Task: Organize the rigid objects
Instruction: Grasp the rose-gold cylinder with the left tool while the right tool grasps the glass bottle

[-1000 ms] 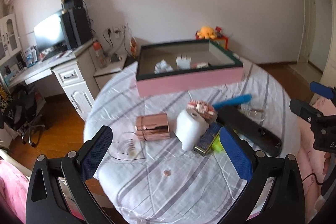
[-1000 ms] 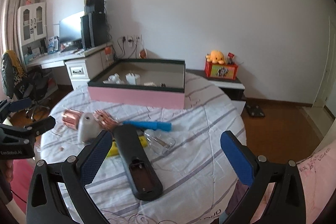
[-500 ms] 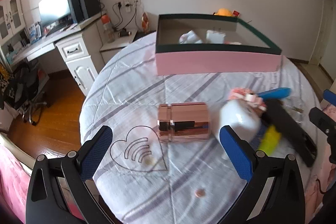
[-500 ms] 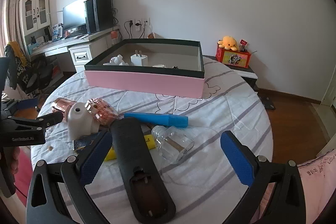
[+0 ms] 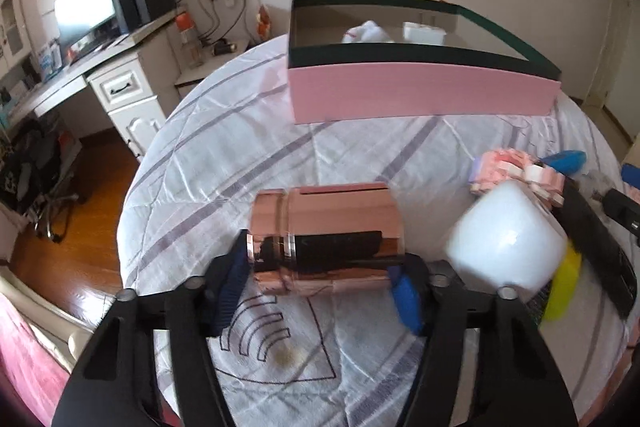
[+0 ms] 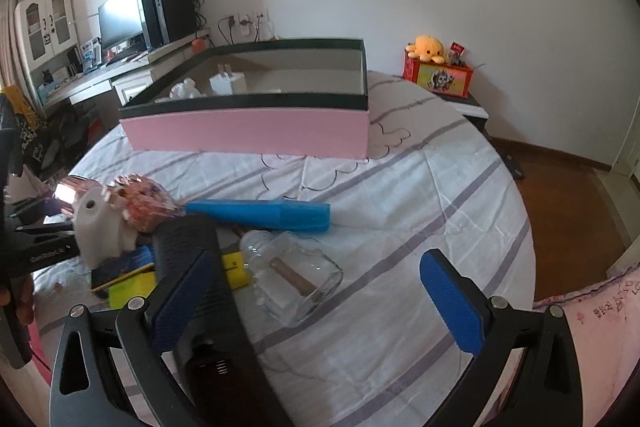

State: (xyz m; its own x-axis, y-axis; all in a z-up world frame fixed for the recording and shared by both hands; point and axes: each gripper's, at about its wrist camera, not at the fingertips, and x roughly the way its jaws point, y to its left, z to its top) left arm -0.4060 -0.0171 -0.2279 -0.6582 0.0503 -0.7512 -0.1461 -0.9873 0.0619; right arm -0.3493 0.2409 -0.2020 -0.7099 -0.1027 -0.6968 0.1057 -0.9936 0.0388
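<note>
Left hand-held gripper (image 5: pixel 320 281) tight around rose-gold canister (image 5: pixel 326 233) (no legible writing), right hand-held gripper (image 6: pixel 316 297) wide.

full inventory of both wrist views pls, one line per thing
box: 1, pink with dark rim, far side of table
charger: 1, white, inside box
canister: 1, rose-gold, lying between left fingers
white bottle: 1, right of canister
beaded piece: 1, pink, by white bottle
blue tube: 1, mid-table
black remote: 1, near right gripper
glass bottle: 1, clear, lying beside remote
yellow item: 1, under remote
table: 1, white striped cloth
left gripper: closing around canister
right gripper: open, empty
</note>
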